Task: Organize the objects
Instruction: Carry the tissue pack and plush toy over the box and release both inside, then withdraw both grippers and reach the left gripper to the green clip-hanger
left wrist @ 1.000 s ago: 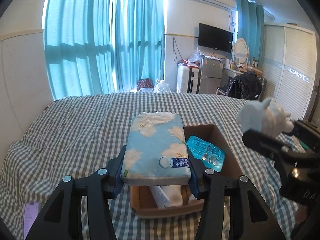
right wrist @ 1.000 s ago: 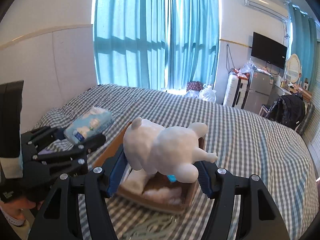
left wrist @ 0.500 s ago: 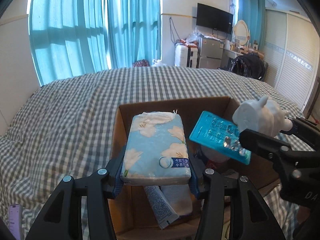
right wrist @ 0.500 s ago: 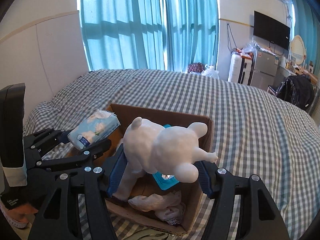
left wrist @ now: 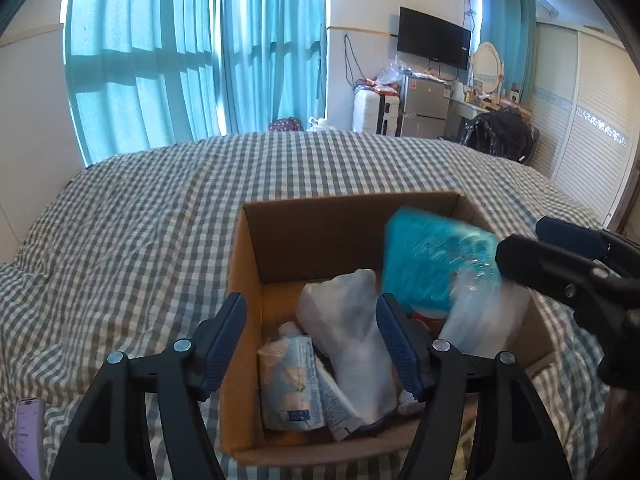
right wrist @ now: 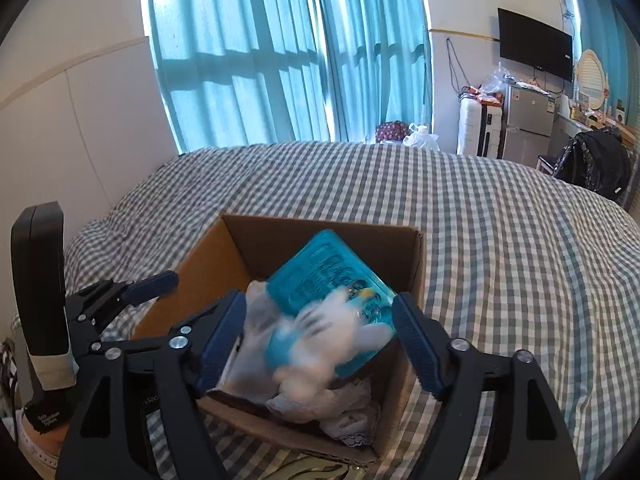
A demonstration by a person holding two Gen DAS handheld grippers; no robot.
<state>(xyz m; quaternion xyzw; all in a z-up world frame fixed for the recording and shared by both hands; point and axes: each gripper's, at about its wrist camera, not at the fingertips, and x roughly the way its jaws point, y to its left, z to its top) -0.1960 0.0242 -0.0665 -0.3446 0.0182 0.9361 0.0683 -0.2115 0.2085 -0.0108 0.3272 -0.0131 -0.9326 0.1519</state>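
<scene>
An open cardboard box (left wrist: 256, 256) sits on the checked bed. My left gripper (left wrist: 310, 340) is open above its near left part. The blue flowered tissue pack (left wrist: 289, 384) lies inside, next to a white bag (left wrist: 352, 340). A teal blister pack (left wrist: 428, 260) leans in the box. My right gripper (right wrist: 318, 340) is open over the box (right wrist: 408, 276). The white plush toy (right wrist: 320, 344) is a blur between its fingers, falling free in front of the teal pack (right wrist: 320, 276). The right gripper also shows at the right of the left wrist view (left wrist: 560, 256).
The checked bedspread (left wrist: 140, 240) spreads all around the box. A phone (left wrist: 28, 432) lies on the bed at near left. Blue curtains, a TV, a fridge and a wardrobe stand beyond the bed. Crumpled white cloth (right wrist: 348, 412) lies in the box.
Both grippers opened over the box. The tissue pack dropped from the left gripper into the box. The plush toy left the right gripper and is falling.
</scene>
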